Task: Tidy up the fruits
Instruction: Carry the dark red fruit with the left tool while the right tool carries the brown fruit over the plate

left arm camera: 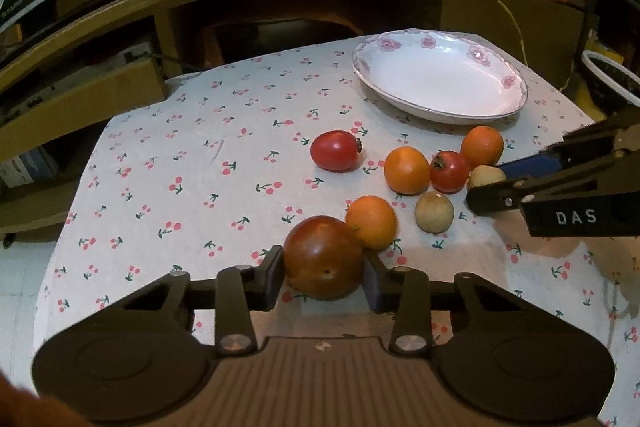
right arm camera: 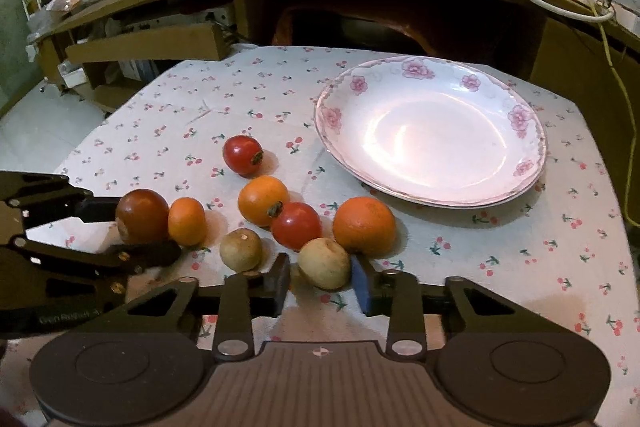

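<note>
fruit lies loose on the cherry-print tablecloth, in front of an empty flowered plate, and each gripper is clamped on one piece. the left gripper has its pads pressed against the sides of a dark brownish-red tomato, which sits on the cloth touching a small orange. the right gripper grips a pale tan round fruit, with its blue pad against one flank and a large orange touching just behind. both fruits look small and light, round and smooth-skinned, so i judge they could squirt out of flat pads if pinched off-centre; the widest girth, where the pads sit now, looks like the right place to hold. the tomato is probably soft and would bruise or split under a hard squeeze, so a gentle grip suits it. the tan fruit seems firmer, though its kind is not clear. neighbours touching each held piece may roll when it lifts. the plate is glossy, so anything set there should be lowered, not dropped.
</note>
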